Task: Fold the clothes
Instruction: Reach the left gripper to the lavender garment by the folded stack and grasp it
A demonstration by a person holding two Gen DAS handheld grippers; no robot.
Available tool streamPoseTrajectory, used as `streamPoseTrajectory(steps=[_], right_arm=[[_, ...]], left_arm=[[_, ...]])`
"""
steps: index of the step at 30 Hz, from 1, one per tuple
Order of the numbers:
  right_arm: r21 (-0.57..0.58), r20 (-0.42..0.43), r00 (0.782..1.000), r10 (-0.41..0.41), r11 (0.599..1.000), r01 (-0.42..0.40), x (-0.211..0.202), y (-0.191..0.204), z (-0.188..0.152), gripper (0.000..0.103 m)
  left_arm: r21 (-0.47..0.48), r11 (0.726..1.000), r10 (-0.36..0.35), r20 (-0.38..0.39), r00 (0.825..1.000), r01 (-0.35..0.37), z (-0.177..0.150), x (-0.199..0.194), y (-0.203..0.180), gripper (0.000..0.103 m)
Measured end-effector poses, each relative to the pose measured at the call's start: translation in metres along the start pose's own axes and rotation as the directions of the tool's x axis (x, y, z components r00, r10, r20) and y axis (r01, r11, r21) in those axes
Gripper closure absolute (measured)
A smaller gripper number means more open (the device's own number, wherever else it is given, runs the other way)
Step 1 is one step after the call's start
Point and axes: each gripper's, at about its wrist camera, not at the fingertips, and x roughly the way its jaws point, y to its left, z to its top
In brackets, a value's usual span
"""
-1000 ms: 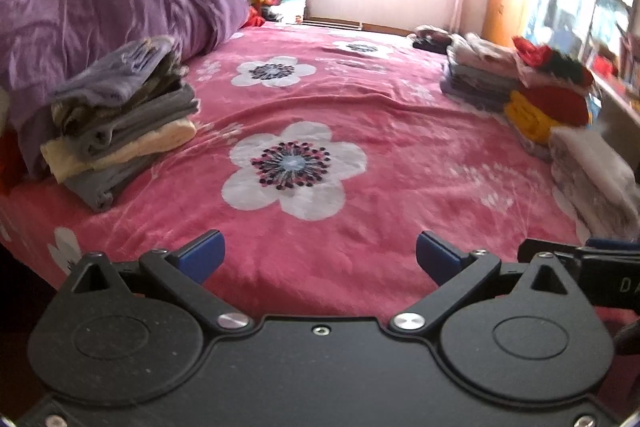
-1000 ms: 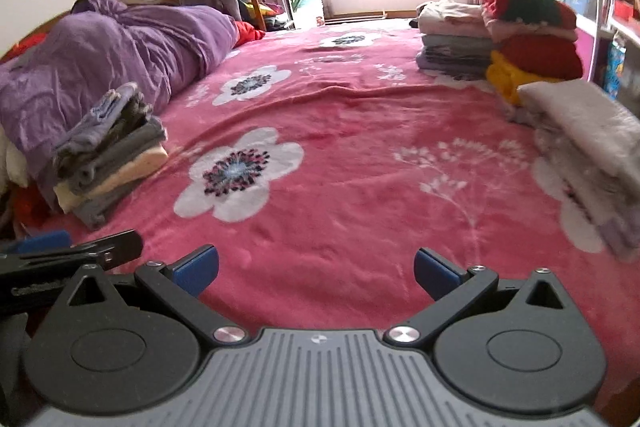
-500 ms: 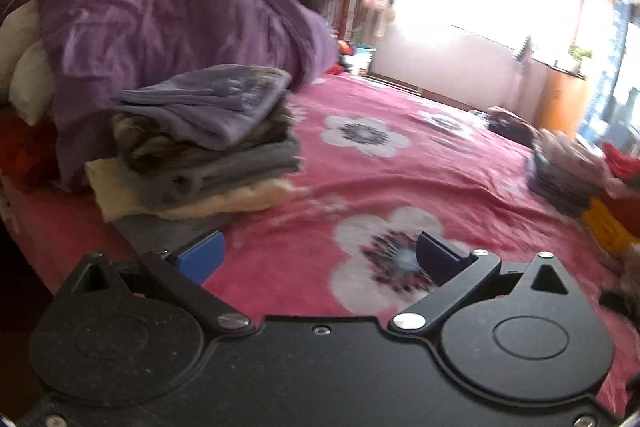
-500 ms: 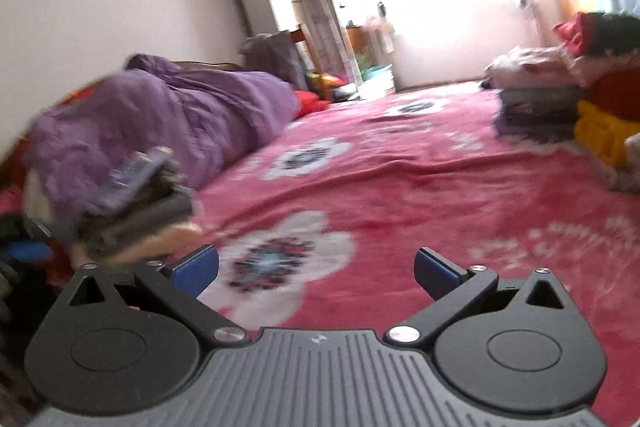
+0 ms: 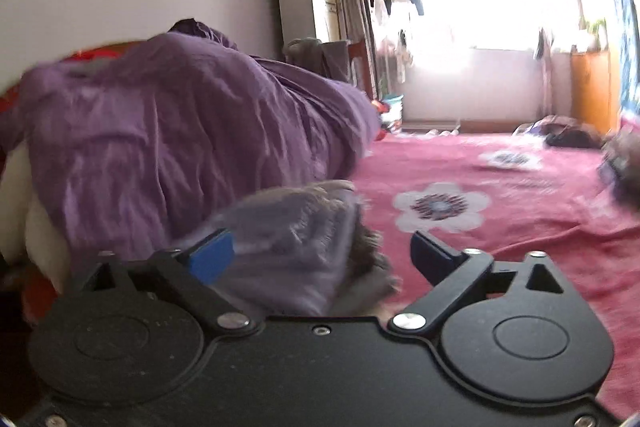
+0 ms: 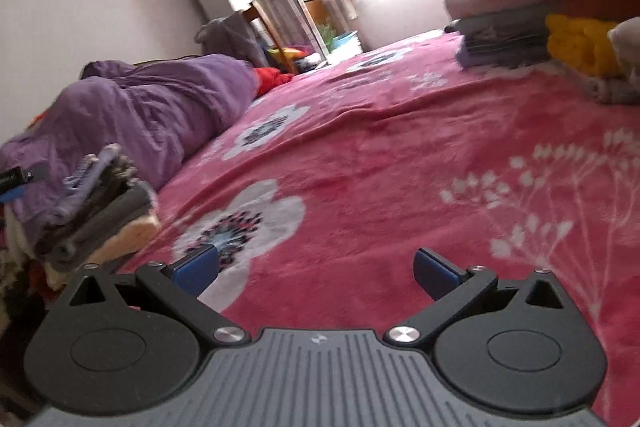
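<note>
- Your left gripper (image 5: pixel 323 254) has its blue-tipped fingers (image 5: pixel 211 255) spread wide and released; nothing is clamped between them.
- The left gripper is at the near left edge of the bed, with the top of the stack of folded grey and lilac garments (image 5: pixel 296 231) directly in front of it and filling the gap between the fingers. Motion blur prevents you from confirming contact.
- Your right gripper (image 6: pixel 316 270) also has its fingers parted and released, holding nothing. It hovers above the pink fleece bed cover with white flower prints (image 6: pixel 400 163).
- From the right wrist view, the same folded stack (image 6: pixel 96 203) sits at the near left edge of the bed, with a cream item at the bottom, well apart from the right gripper.
- A crumpled purple duvet (image 5: pixel 180 131) lies just behind the stack along the left side of the bed.
- A second pile of folded clothes in red, yellow, cream and grey (image 6: pixel 560 11) stands on the far right of the bed.
- A white floor-standing air conditioner (image 5: pixel 308 3) is against the far wall.
</note>
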Motion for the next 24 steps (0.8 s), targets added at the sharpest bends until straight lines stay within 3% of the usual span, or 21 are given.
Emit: streamPoseTrajectory(steps=[3,6,7,9,11,12,15,18,20,22,24], right_arm=[[0.025,0.017,1.000,0.000,1.000,0.000,0.002,-0.006,0.001,0.001],[0.014,0.080,0.995,-0.057,0.998,0.056,-0.004,-0.009,0.005,0.000],[0.011,0.100,0.992,-0.076,0.997,0.075,-0.006,-0.010,0.006,0.000],[0.007,0.142,0.983,-0.113,0.994,0.113,-0.009,-0.013,0.008,0.000],[0.004,0.184,0.972,-0.149,0.989,0.151,-0.013,-0.015,0.011,0.000],[0.002,0.201,0.965,-0.166,0.986,0.169,-0.015,-0.015,0.012,0.000],[0.023,0.205,0.955,-0.212,0.977,0.212,-0.012,-0.022,0.014,0.000],[0.130,0.150,0.974,-0.171,0.980,0.152,-0.009,-0.040,0.017,0.000],[0.200,0.134,0.983,-0.129,0.975,0.101,-0.010,-0.050,0.017,0.000],[0.261,0.125,0.988,-0.092,0.964,0.057,-0.010,-0.059,0.017,0.000],[0.277,0.139,0.986,-0.089,0.960,0.047,-0.014,-0.064,0.019,0.000]], left_arm=[[0.035,0.999,0.008,-0.033,0.999,-0.007,0.007,0.028,0.003,0.024],[0.104,0.994,0.035,-0.084,0.996,-0.026,0.005,0.054,0.001,0.031],[0.098,0.995,0.037,-0.110,0.993,-0.026,0.004,0.062,0.003,0.037],[0.052,0.998,0.025,-0.171,0.985,-0.017,0.004,0.075,0.010,0.067],[-0.028,1.000,-0.005,-0.241,0.970,-0.002,0.005,0.086,0.021,0.073],[-0.056,0.998,-0.007,-0.230,0.973,-0.006,0.011,0.080,0.023,0.086],[-0.094,0.996,-0.019,-0.143,0.990,0.006,0.039,0.045,0.024,0.090],[-0.135,0.986,-0.103,-0.046,0.994,0.096,0.073,0.002,0.019,0.092],[-0.195,0.955,-0.228,0.013,0.974,0.226,0.096,-0.027,0.013,0.092],[-0.232,0.904,-0.350,0.074,0.934,0.358,0.118,-0.057,0.001,0.092],[-0.220,0.852,-0.455,0.137,0.880,0.475,0.138,-0.090,-0.021,0.093]])
